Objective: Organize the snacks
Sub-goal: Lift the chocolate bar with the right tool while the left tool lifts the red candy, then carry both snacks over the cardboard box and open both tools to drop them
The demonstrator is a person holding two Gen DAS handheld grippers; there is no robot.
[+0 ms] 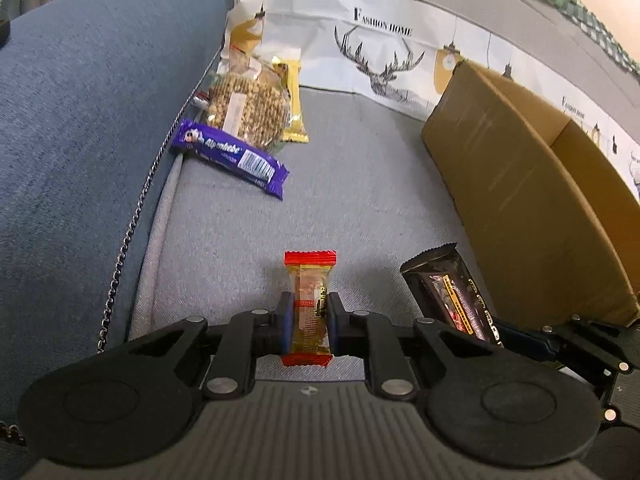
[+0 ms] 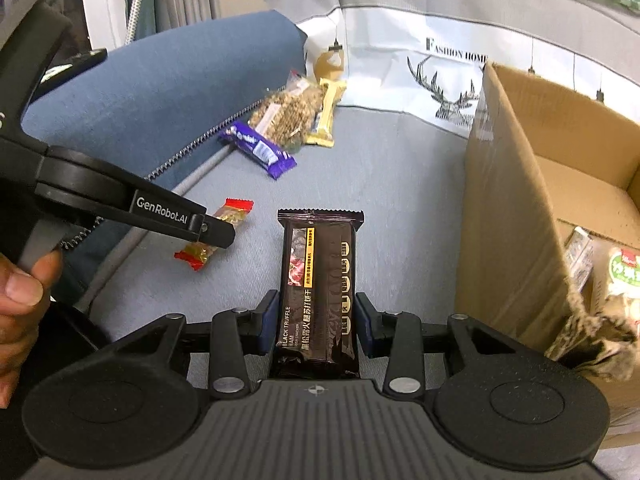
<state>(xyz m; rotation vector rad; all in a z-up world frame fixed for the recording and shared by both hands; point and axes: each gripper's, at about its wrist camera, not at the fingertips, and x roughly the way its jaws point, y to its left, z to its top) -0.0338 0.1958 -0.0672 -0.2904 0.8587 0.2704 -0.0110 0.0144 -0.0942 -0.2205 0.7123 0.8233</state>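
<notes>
My left gripper [image 1: 308, 322] is clamped across the red-ended candy [image 1: 310, 304], my right gripper [image 2: 316, 322] squeezes the dark cracker pack [image 2: 318, 292] lengthwise. I hold both just above the sofa seat [image 1: 352, 168], beside the cardboard box [image 2: 520, 216] they're bound for

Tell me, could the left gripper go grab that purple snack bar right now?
Probably not yet: the left gripper is shut on the red-ended candy. The sofa seat towards the purple bar looks free.
</notes>
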